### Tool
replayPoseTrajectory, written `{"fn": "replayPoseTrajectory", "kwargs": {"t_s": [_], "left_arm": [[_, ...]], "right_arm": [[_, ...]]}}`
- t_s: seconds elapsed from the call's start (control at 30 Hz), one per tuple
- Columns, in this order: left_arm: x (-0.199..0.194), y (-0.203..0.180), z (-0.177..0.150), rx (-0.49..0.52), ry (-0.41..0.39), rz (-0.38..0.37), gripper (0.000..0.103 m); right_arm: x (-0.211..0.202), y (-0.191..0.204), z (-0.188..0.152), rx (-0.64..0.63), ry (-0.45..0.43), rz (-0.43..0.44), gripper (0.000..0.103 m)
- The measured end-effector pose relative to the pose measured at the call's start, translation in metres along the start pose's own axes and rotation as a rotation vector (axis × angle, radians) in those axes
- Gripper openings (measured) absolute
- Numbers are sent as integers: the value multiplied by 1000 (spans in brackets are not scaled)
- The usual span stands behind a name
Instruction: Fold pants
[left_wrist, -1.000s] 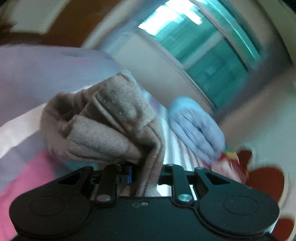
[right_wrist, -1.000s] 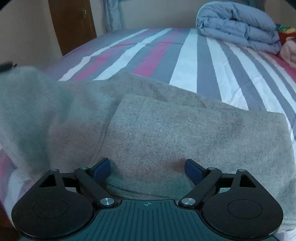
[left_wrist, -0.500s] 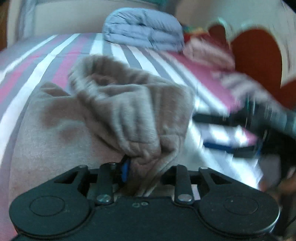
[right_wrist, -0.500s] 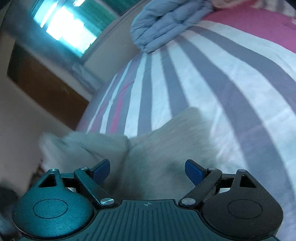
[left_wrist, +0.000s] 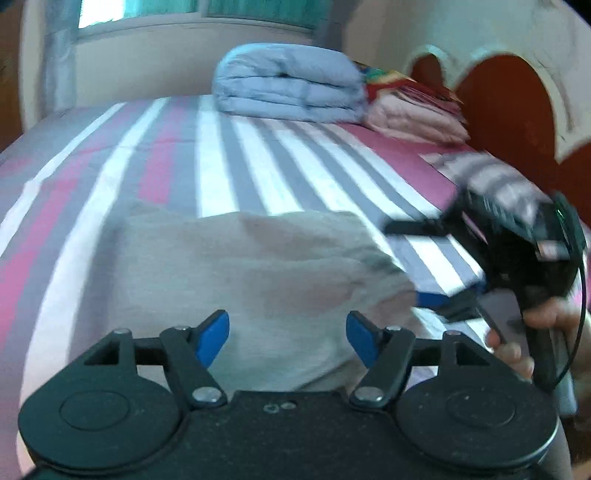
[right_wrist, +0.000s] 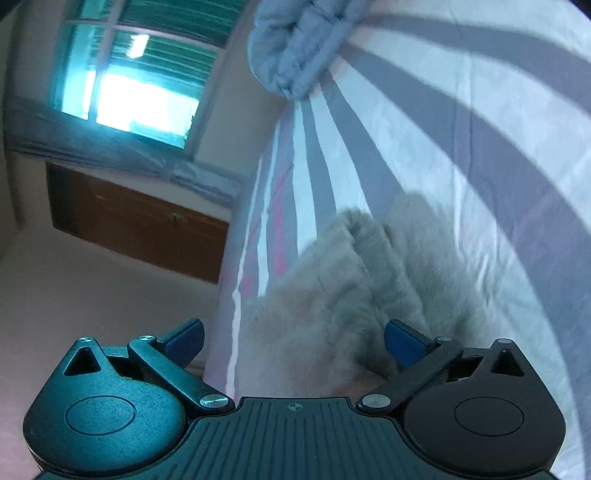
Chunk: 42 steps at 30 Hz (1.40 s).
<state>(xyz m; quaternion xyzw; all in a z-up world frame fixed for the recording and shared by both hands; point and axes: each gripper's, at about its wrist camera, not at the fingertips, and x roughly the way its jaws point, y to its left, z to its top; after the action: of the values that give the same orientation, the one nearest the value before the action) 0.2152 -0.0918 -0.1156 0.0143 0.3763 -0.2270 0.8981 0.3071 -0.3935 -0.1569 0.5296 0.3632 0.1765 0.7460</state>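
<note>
The grey fleece pants (left_wrist: 255, 280) lie folded in a flat stack on the striped bed (left_wrist: 207, 166), near its front edge. My left gripper (left_wrist: 288, 338) is open and empty, just above the near edge of the stack. My right gripper (right_wrist: 293, 341) is open and empty; its view is rolled sideways and looks along the pants (right_wrist: 343, 280) from their right end. It also shows in the left wrist view (left_wrist: 454, 295), blurred, beside the right edge of the pants, held by a hand.
A folded blue quilt (left_wrist: 288, 88) and pink bedding (left_wrist: 413, 118) lie at the far end of the bed. A red and white headboard (left_wrist: 509, 110) stands on the right. A window (right_wrist: 129, 74) and a brown wooden door (right_wrist: 140, 225) are on the walls.
My left gripper has opened and let go of the bunched pants, which now lie flat on the stack. My right gripper has rolled sideways and stayed open.
</note>
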Motion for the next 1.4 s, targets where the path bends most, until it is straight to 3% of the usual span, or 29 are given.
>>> {"fn": "replayPoseTrajectory", "kwargs": {"t_s": [0.07, 0.13, 0.27, 0.3, 0.33, 0.5, 0.57, 0.67, 0.83, 0.93, 1.1, 1.17, 1.23, 1.33, 1.4], "left_arm": [[-3, 20, 1, -76, -4, 21, 62], [-5, 38, -1, -132, -4, 46, 62], [-6, 62, -4, -231, 7, 66, 62], [-6, 64, -5, -245, 11, 68, 62], [-5, 66, -6, -254, 13, 68, 62], [2, 70, -7, -295, 31, 53, 63], [5, 72, -9, -308, 37, 55, 65], [13, 71, -12, -302, 50, 71, 66], [8, 63, -10, -310, 17, 48, 67], [17, 54, -9, -283, 34, 37, 69], [33, 40, -13, -209, 78, 48, 70], [27, 42, -11, -231, 72, 36, 68], [16, 50, -7, -275, 39, 21, 68], [11, 58, 2, -296, 13, 15, 69], [18, 59, 5, -305, 38, 5, 69]], "right_arm": [[-5, 6, -2, -53, -68, -134, 103], [-11, 8, -2, -85, -108, -151, 103], [3, 9, -6, -140, 6, -235, 100], [7, 9, -8, -151, 33, -242, 95], [12, 9, -11, -156, 58, -249, 81], [23, 12, -17, -170, 62, -262, 68], [23, 15, -15, -162, 65, -237, 46], [23, 44, -22, -306, 65, -232, 34], [1, 94, -32, -504, -53, -207, 31], [-14, 95, -26, -544, -63, -234, 31], [-9, 38, -36, -501, -5, -479, 36], [-16, 31, -36, -461, -23, -480, 47], [-21, 46, -34, -502, -31, -493, 54], [-39, 77, -33, -602, -119, -480, 54], [-44, 92, -36, -597, -138, -392, 54]]}}
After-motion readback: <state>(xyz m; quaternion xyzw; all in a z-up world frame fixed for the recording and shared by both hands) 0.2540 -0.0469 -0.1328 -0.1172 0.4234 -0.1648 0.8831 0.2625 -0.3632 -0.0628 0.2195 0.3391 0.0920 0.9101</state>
